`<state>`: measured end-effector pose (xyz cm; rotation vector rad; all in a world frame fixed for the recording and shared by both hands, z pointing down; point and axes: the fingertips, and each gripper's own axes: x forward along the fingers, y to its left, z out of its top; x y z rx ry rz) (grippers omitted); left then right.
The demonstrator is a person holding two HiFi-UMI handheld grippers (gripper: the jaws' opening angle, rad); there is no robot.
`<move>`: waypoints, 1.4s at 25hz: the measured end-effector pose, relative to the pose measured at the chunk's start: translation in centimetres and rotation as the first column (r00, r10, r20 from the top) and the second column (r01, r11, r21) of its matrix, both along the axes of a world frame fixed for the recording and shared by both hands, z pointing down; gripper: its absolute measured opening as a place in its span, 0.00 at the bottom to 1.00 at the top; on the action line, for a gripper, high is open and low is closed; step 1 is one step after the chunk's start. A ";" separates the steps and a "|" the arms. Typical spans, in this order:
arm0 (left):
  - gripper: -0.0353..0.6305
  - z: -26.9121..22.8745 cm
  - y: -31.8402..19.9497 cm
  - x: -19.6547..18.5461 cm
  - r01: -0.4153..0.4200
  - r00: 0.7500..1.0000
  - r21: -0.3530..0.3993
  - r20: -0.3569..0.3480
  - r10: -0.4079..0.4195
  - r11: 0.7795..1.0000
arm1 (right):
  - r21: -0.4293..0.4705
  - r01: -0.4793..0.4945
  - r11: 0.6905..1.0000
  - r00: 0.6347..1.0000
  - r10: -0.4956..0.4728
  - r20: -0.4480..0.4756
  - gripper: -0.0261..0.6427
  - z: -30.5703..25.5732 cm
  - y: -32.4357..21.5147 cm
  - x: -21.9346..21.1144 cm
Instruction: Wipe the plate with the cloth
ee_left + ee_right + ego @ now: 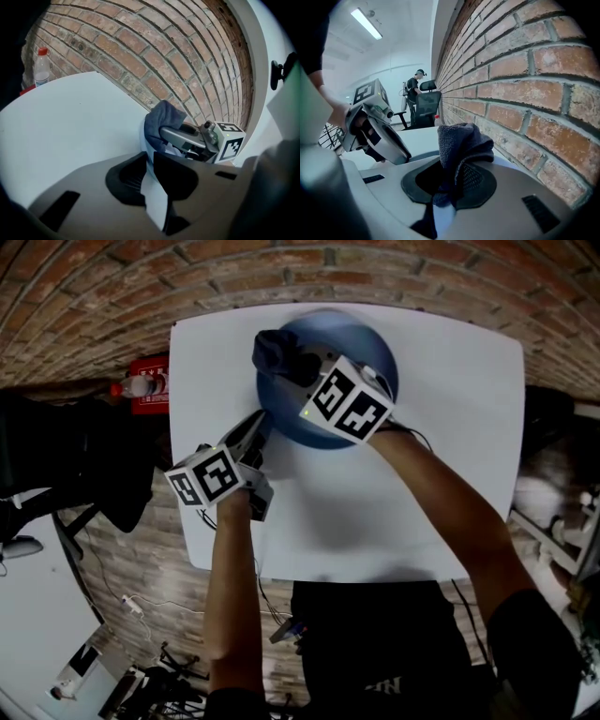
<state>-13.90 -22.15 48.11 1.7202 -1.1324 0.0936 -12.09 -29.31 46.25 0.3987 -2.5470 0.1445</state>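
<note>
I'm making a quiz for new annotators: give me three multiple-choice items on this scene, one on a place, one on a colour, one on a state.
1. Where is the bottle relative to the table?
A. at its middle
B. off it, past its left edge
C. at its near edge

2. What colour is the plate?
A. blue
B. red
C. green

3. What does the left hand-held gripper hold?
A. nothing
B. the bottle
C. the plate's rim

Answers:
1 B: the head view shows the bottle beyond the table's left edge.
2 A: the plate is plainly blue against the white table.
3 C: the left gripper view shows its jaws shut on the rim. The right hand-held gripper holds the cloth.
</note>
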 end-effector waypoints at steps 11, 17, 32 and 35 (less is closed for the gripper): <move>0.12 0.0 0.2 0.1 -0.006 1.000 0.009 0.012 0.006 1.000 | 0.109 -0.006 0.994 0.993 0.018 -0.115 0.16 1.3 -1.4 0.0; 0.12 -0.1 0.1 0.1 -0.001 1.000 0.009 0.010 0.001 1.000 | 0.167 0.023 0.986 0.982 0.010 -0.189 0.16 1.5 -1.9 0.5; 0.12 0.0 0.1 -0.2 0.013 1.000 0.015 0.005 -0.014 1.000 | 0.288 -0.036 0.957 0.930 0.138 -0.341 0.16 1.8 -4.6 6.0; 0.12 0.0 0.2 -0.2 0.013 1.000 0.017 0.003 -0.013 1.000 | 0.311 -0.033 0.950 0.912 0.156 -0.379 0.15 1.8 -4.8 7.2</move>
